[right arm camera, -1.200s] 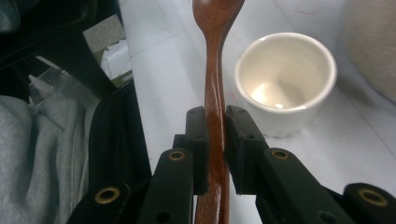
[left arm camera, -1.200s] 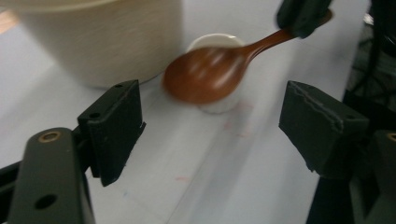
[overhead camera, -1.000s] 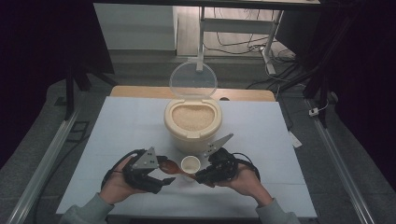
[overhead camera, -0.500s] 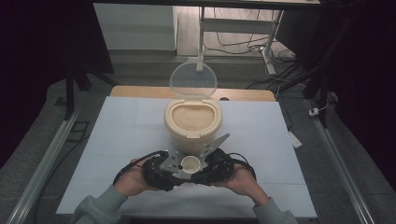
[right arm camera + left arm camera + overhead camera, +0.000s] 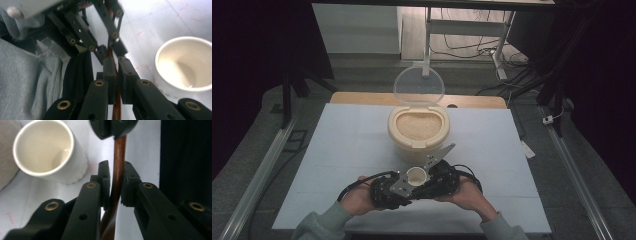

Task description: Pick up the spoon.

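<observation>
Left gripper [image 5: 115,183] and right gripper [image 5: 117,75] both clamp a brown handle [image 5: 117,170]; white cup [image 5: 416,175] sits just beside them.

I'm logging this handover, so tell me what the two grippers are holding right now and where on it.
Both grippers, left and right, are shut on one thin brown handle, at separate spots along its shaft. What is on its end cannot be told.
</observation>
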Demonstrator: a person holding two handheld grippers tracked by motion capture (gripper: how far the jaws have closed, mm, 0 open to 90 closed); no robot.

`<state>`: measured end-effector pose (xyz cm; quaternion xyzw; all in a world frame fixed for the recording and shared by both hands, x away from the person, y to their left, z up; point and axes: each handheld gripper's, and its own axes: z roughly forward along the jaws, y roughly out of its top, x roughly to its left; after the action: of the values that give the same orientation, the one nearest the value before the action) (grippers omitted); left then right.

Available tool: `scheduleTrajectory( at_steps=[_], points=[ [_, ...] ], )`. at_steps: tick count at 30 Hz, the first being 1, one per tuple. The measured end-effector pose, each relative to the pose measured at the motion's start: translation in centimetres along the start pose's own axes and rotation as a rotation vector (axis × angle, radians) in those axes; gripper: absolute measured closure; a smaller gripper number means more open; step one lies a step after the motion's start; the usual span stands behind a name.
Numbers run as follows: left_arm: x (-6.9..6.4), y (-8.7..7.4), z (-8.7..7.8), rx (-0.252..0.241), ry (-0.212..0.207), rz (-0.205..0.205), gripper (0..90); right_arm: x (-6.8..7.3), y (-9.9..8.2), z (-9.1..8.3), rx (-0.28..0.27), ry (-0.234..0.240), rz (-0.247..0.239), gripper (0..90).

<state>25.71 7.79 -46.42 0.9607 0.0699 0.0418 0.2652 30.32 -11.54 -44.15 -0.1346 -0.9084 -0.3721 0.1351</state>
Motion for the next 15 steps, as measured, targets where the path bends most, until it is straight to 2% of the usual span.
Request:
scheduleTrajectory(
  at_steps=[1, 2, 4, 5, 6, 7, 8, 9, 10, 12, 15],
  points=[
    [0.1, 0.0, -0.1, 0.002, -0.001, -0.011, 82.2, 0.0, 0.1, -0.1, -0.016, -0.008, 0.004, 82.7],
    [0.3, -0.2, -0.2, -0.004, 0.010, -0.028, 82.4, 0.1, 0.1, -0.5, -0.055, -0.035, 0.008, 75.8],
    [0.7, -0.5, -0.5, -0.023, 0.005, -0.053, 82.5, 0.0, 0.1, -0.6, -0.073, -0.043, 0.005, 73.5],
    [1.0, -0.7, -0.8, -0.032, 0.004, -0.064, 82.6, 0.0, -0.1, -1.3, -0.146, -0.071, 0.006, 66.8],
    [1.2, -1.0, -1.0, -0.046, 0.004, -0.072, 82.6, 0.0, -0.2, -1.6, -0.176, -0.082, 0.006, 64.6],
    [1.2, -1.0, -1.0, -0.046, 0.004, -0.072, 82.7, 0.0, -0.2, -1.6, -0.176, -0.082, 0.006, 64.6],
    [1.2, -1.1, -1.1, -0.051, 0.006, -0.076, 82.7, 0.1, -0.5, -2.4, -0.250, -0.118, 0.007, 62.1],
    [1.3, -1.3, -1.4, -0.066, 0.008, -0.089, 82.7, 0.2, -0.6, -2.7, -0.276, -0.138, 0.005, 60.0],
    [1.3, -1.3, -1.4, -0.066, 0.008, -0.089, 82.7, 0.2, -0.6, -2.7, -0.276, -0.138, 0.005, 60.0],
    [1.5, -1.5, -1.7, -0.086, 0.008, -0.102, 82.7, 0.5, -1.2, -3.2, -0.342, -0.197, 0.005, 56.4],
    [1.6, -1.7, -2.0, -0.107, 0.020, -0.118, 82.7, 0.8, -2.0, -3.6, -0.406, -0.234, 0.008, 51.8]
  ],
)
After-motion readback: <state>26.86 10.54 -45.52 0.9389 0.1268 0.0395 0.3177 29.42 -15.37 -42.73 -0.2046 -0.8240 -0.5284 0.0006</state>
